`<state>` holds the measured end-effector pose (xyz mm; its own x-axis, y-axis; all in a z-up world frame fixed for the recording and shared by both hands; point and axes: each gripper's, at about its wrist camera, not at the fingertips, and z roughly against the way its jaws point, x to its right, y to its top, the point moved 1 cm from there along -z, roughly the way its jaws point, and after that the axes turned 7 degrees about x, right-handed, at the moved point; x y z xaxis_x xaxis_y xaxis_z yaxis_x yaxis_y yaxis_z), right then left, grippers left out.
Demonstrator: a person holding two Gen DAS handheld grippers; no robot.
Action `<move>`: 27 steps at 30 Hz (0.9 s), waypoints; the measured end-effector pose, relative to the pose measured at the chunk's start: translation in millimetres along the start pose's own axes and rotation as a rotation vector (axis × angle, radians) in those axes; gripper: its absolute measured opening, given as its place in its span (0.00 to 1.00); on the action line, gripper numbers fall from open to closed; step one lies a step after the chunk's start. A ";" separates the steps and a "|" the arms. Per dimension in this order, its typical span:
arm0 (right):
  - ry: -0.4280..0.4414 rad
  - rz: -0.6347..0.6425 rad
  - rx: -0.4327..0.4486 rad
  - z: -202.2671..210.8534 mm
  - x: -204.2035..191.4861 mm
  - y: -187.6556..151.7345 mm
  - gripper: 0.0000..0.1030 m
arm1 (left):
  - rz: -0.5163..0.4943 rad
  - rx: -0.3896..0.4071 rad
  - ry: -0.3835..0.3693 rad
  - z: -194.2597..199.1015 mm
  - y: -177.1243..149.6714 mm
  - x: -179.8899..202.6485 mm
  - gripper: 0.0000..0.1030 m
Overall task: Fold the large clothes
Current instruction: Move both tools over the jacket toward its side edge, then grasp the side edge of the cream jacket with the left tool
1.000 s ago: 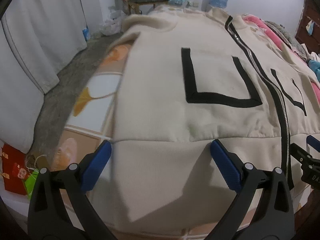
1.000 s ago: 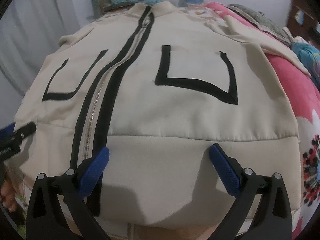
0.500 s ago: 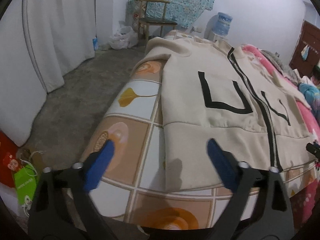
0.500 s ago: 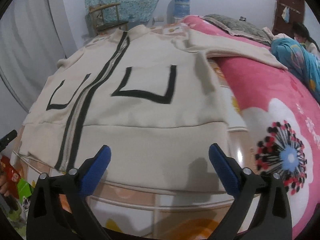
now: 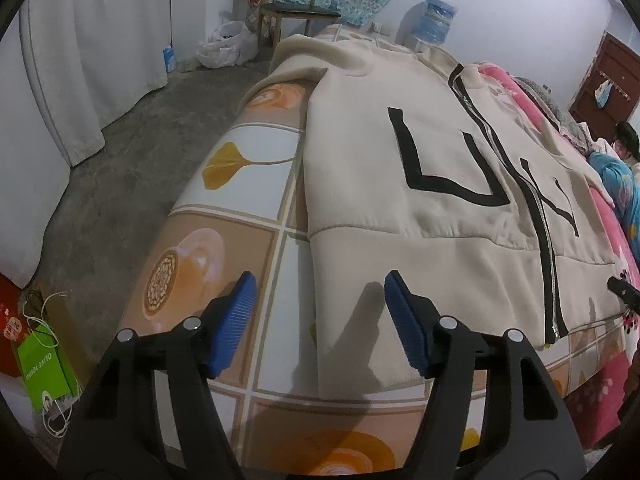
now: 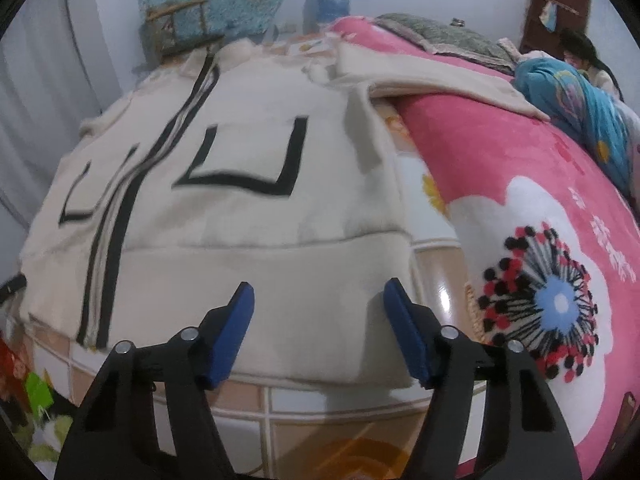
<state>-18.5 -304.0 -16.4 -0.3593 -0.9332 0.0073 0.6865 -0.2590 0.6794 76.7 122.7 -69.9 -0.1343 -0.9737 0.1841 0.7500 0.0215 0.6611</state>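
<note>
Two sets of jaws, both closing, neither pressing cloth yet. My left gripper [image 5: 316,320] straddles the near left hem corner of the cream zip jacket [image 5: 420,208]; my right gripper [image 6: 318,320] hangs over the hem by the right corner. Jacket lies flat, front up, on the bed [image 5: 224,216], unfolded; every fold is left. Pink floral blanket [image 6: 540,240] crowds the right side, under one sleeve.
</note>
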 end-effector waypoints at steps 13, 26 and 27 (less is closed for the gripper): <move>-0.088 0.003 -0.051 -23.0 13.9 -7.9 0.37 | -0.037 0.018 0.083 -5.5 3.2 5.3 0.45; -0.077 0.029 -0.016 -34.1 17.5 -3.2 0.17 | -0.058 0.017 0.087 -7.7 4.7 14.3 0.20; -0.079 0.044 -0.006 -31.4 15.3 -1.7 0.11 | -0.067 0.016 0.079 -7.1 4.0 18.0 0.15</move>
<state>-5.3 -325.6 -40.5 -0.3773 -0.9212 0.0954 0.7066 -0.2197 0.6726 81.9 103.6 -69.1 -0.1323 -0.9879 0.0814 0.7302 -0.0416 0.6819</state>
